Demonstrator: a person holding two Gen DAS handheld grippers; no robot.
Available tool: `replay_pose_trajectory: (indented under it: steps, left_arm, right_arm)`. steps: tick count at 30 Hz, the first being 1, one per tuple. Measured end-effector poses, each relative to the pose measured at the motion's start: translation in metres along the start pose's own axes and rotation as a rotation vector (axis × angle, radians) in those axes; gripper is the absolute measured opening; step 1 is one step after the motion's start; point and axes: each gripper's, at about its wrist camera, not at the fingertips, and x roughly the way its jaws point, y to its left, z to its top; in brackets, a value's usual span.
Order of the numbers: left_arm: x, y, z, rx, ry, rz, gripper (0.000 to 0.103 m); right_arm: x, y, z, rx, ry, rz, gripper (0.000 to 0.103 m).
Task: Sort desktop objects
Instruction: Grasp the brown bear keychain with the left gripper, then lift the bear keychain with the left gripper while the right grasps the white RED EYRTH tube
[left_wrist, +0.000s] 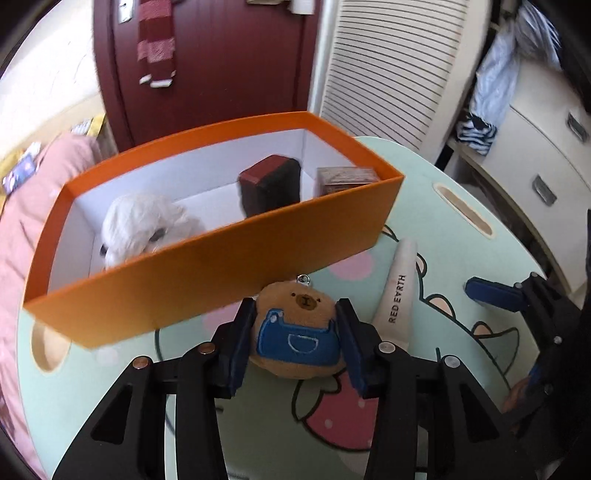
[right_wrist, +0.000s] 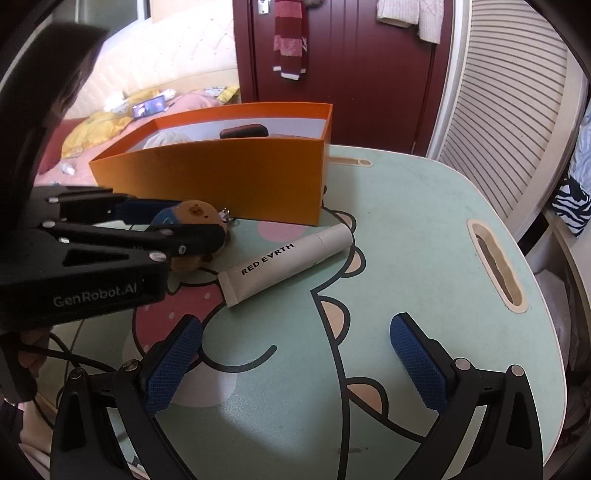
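Soft, light bear plush (left_wrist: 299, 332) clamped at its sides by left gripper (left_wrist: 295, 332).
Squashy, unbreakable; mid-body hold judged secure. Right gripper (right_wrist: 295, 362) left spread, nothing held.

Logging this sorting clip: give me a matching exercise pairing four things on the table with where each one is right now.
Things:
1. bear keychain plush
2. RED EARTH tube
3. white plush toy
4. right hand-held gripper

Places or states:
A. inside the orange box
B. open, holding nothing
C. between the left hand-held gripper pads
D. lying on the table beside the box

Pairs: 1-C, 2-D, 3-A, 4-B
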Motion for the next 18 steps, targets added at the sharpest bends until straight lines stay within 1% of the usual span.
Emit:
replay_pose_trajectory:
  steps: [4,7,8,10,11,13,14,15,18]
  left_arm:
    - [-0.018,0.016,-0.014,-0.056,-0.013,0.034,0.045]
    - [-0.036,0.037,-0.030,-0.142,-0.017,0.070,0.045]
    - [-0.038,0.042,-0.035,-0.160,-0.016,0.087,0.045]
    - [-0.047,0.057,-0.048,-0.210,-0.011,0.152,0.045]
    - [-0.048,0.063,-0.053,-0.224,-0.007,0.172,0.045]
    - [-0.053,0.073,-0.062,-0.275,-0.027,0.176,0.046]
    - [-0.054,0.076,-0.065,-0.304,-0.037,0.164,0.046]
    - [-0.055,0.077,-0.066,-0.320,-0.045,0.161,0.046]
    - [-0.051,0.072,-0.069,-0.297,-0.062,0.193,0.047]
  right_arm:
    - [0.000,0.000,-0.001,0.005,0.001,-0.004,0.102]
    - [0.000,0.001,-0.001,0.006,0.002,-0.006,0.102]
    - [0.000,0.002,0.000,0.006,0.002,-0.006,0.102]
    - [0.000,0.002,0.000,0.007,0.004,-0.008,0.102]
    - [0.000,0.003,0.000,0.007,0.005,-0.009,0.102]
    - [0.000,0.003,0.001,0.007,0.008,-0.010,0.102]
    - [0.000,0.003,0.001,0.006,0.011,-0.011,0.102]
    - [0.000,0.003,0.001,0.006,0.013,-0.011,0.102]
    - [0.001,0.004,0.005,0.011,0.034,-0.016,0.102]
